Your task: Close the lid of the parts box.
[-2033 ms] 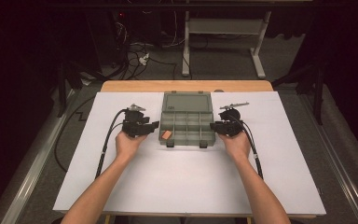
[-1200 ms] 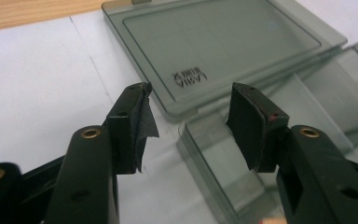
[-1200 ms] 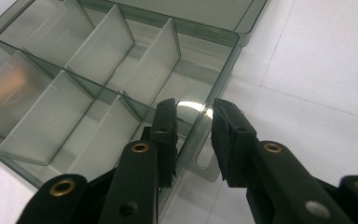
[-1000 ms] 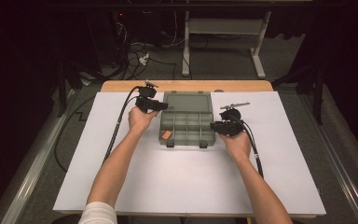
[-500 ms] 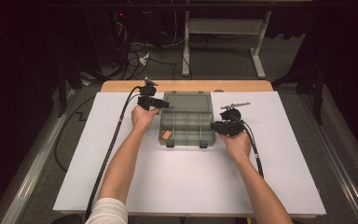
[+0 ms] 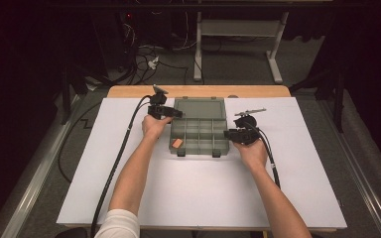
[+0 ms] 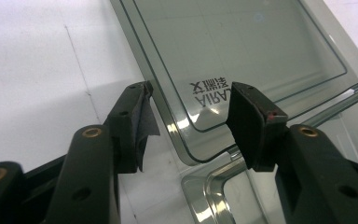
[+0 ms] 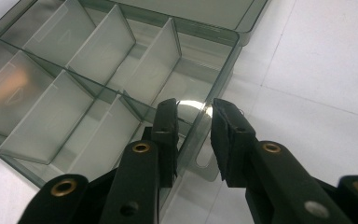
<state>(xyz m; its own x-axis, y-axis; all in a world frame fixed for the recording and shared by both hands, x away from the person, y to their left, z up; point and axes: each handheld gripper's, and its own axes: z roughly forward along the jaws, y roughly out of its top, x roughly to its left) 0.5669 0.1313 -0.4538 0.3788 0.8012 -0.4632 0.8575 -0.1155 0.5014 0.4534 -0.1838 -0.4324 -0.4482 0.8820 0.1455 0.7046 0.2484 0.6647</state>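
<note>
A translucent grey compartment box (image 6: 198, 148) stands mid-table with its lid (image 6: 199, 107) lying open and flat behind it. A small orange piece (image 6: 177, 143) lies in the near-left compartment, a blur through the dividers (image 8: 9, 86) in the right gripper view. My left gripper (image 6: 176, 114) is at the lid's left corner, and its open jaws (image 7: 189, 116) stand on either side of the rounded lid corner (image 7: 191, 149) without touching it. My right gripper (image 6: 226, 134) straddles the box's right wall (image 8: 214, 98) near the front, one jaw inside and one outside (image 8: 193, 126), with a gap to the wall.
White sheet (image 6: 198, 193) covers the table, with a wooden strip (image 6: 198, 91) along the far edge. A black cable (image 6: 121, 153) trails off the left side from the left gripper, another (image 6: 270, 158) runs along the right forearm. A desk frame and wires stand on the floor beyond.
My left hand has gone from the box's near-left side forward to the lid's left corner and sunk a little toward it. The right gripper has stayed at the box's right wall.
</note>
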